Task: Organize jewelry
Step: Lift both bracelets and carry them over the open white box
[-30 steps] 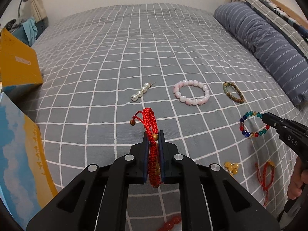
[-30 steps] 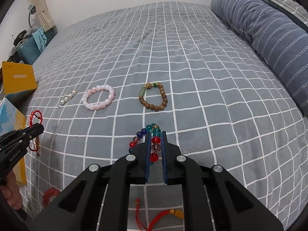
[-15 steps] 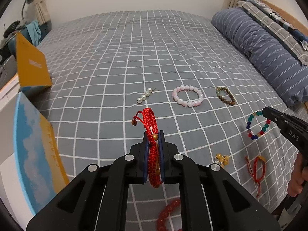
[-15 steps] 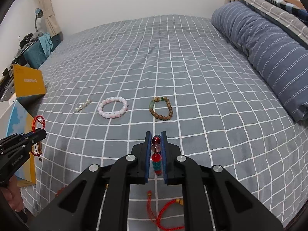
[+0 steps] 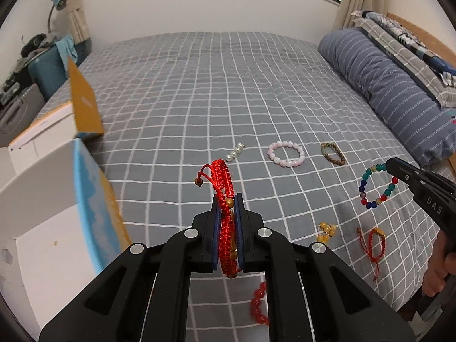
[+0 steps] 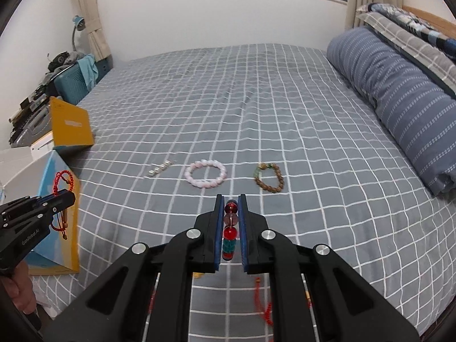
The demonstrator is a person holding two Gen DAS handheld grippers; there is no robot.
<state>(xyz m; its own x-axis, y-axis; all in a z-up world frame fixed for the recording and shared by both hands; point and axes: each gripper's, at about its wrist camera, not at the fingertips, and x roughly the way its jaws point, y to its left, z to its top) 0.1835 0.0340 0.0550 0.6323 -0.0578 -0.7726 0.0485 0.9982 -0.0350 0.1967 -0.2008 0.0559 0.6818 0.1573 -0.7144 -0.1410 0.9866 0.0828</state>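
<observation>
Both grippers are held up over the near edge of the bed, each with a bracelet pinched in it. The left gripper (image 5: 227,213) is clamped on a red braided cord bracelet (image 5: 223,188), which stands edge-on between the blue pads so its lower loop is partly hidden by the fingers. The right gripper (image 6: 230,213) is closed on a multicoloured glass bead bracelet (image 6: 229,233); from its own camera only a short column of beads shows between the pads, while the left wrist view shows the whole ring (image 5: 377,185) hanging off the fingertips.

Some things are hard to read. Under the right gripper a red cord piece (image 6: 263,305) and a small amber bit are mostly covered by the black arms. In the left wrist view a red bead bracelet (image 5: 258,303) is half hidden behind the gripper frame, and a cluster of yellow beads (image 5: 326,232) is too small to tell what it is (perhaps a charm).

Lying flat on the grey checked bedspread (image 6: 256,108), well apart from the grippers, are a short pearl strand (image 6: 160,168), a pink bead bracelet (image 6: 205,174) and a brown wooden bead bracelet (image 6: 270,178), in a row. An open white box with a blue and yellow lid (image 5: 85,196) stands at the left edge. A striped blue bolster (image 6: 399,97) lies along the right side, a window above.
</observation>
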